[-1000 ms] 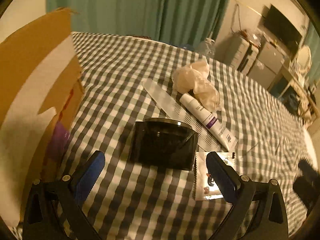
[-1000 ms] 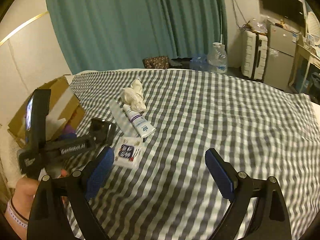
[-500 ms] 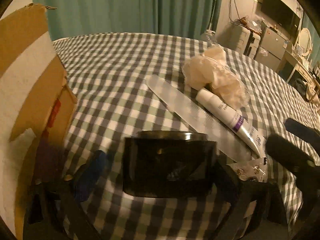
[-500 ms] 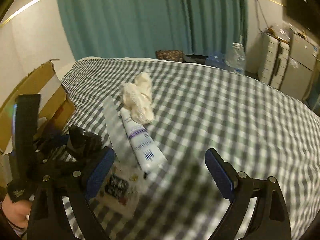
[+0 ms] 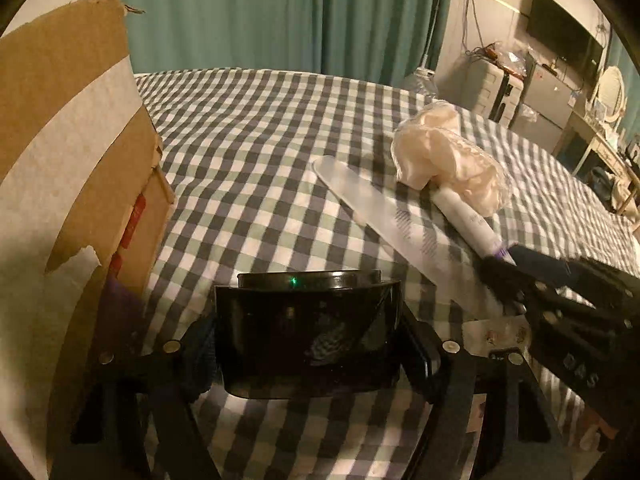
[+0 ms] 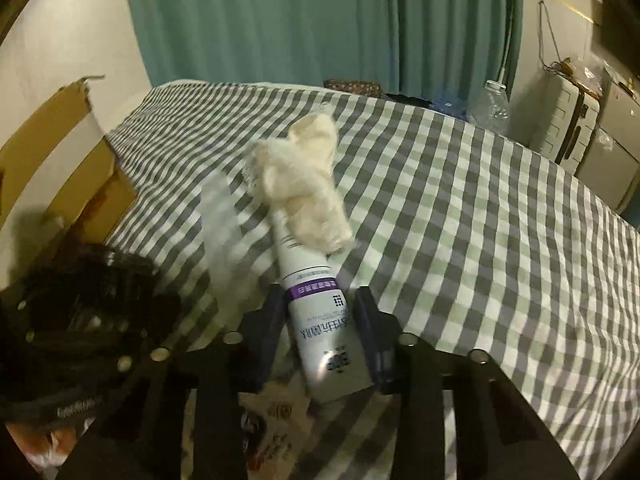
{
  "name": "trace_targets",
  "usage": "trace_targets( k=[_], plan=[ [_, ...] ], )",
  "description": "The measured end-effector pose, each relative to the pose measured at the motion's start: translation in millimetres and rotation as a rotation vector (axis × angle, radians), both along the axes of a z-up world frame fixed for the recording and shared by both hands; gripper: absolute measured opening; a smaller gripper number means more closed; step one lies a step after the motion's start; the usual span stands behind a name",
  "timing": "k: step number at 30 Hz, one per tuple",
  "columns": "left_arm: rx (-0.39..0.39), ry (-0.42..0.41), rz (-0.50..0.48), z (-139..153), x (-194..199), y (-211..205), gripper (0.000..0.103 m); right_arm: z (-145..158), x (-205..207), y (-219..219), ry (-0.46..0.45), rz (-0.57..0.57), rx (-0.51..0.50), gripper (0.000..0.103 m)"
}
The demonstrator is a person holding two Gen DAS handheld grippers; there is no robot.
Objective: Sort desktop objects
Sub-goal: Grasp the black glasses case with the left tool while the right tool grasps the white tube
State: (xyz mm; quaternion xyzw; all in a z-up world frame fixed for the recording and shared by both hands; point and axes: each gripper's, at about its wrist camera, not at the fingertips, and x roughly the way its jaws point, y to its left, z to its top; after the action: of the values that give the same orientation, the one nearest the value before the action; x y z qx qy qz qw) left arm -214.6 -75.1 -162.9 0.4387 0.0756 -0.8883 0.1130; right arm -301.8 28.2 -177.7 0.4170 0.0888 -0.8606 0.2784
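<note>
My left gripper is shut on a glossy black container low over the checked cloth. My right gripper has its fingers around a white tube with a purple band, close against both sides of it; the tube still lies on the cloth. The tube also shows in the left wrist view, with the right gripper at its near end. A crumpled cream cloth lies over the tube's far end. A frosted flat ruler lies left of the tube.
An open cardboard box stands at the left edge of the table. A small printed packet lies under my right gripper. Green curtains, a water bottle and cabinets stand beyond the table.
My left gripper has closed on the black container. My right gripper has moved down and forward to the white tube and narrowed around it.
</note>
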Motion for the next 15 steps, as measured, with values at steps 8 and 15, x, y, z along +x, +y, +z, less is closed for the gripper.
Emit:
trace_targets(
  k=[8, 15],
  plan=[
    [-0.024, 0.025, -0.062, 22.1, 11.0, 23.2, 0.077, 23.3, 44.6, 42.7, -0.024, -0.043, -0.001, 0.027],
    [-0.004, 0.113, -0.087, 65.4, 34.4, 42.8, 0.077, 48.4, 91.7, 80.2, -0.025, -0.108, 0.040, 0.022]
  ],
)
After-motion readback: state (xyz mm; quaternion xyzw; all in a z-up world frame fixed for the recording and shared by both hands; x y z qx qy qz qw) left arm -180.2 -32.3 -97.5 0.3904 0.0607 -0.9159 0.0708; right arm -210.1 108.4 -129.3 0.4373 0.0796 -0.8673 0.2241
